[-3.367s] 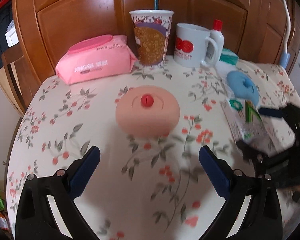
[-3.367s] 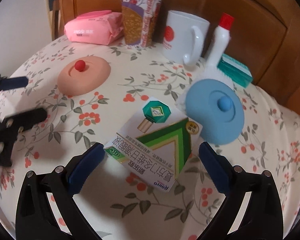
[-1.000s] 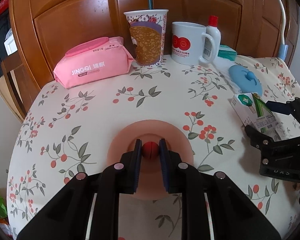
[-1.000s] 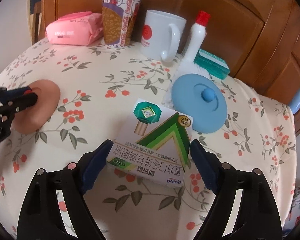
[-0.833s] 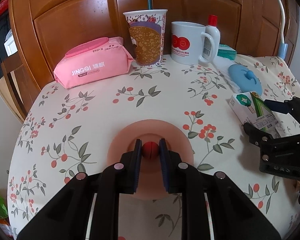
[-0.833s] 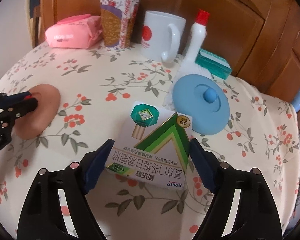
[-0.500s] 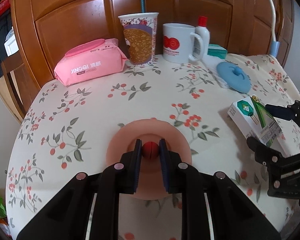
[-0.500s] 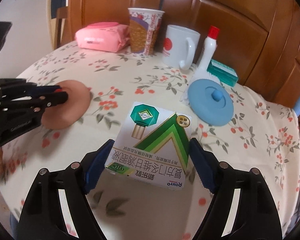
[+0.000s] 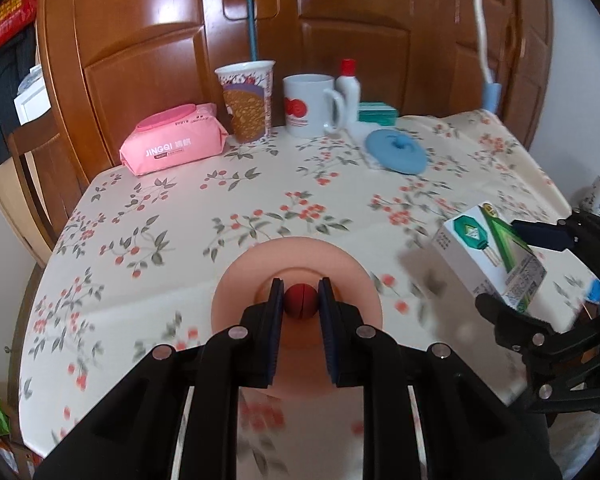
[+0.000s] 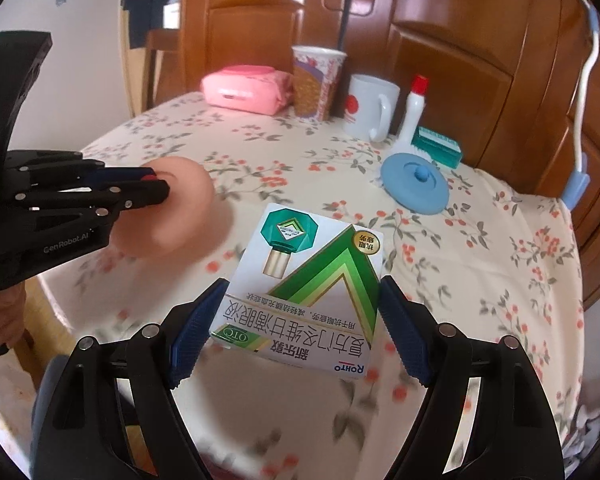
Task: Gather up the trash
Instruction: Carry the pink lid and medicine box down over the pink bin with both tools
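Left wrist view: both hand-held grippers carry something above the flowered table.

The left hand-held gripper is clenched on the red knob of a round pink lid, its blue pads pressing the knob from both sides. To its right, the right hand-held gripper grasps a white and green box by its two long sides, the box tilted and raised off the table near the front edge. At the back of the table stand a pink wipes pack, a paper cup, a white mug and a white bottle with a red cap. A blue lid lies flat in front of the bottle.
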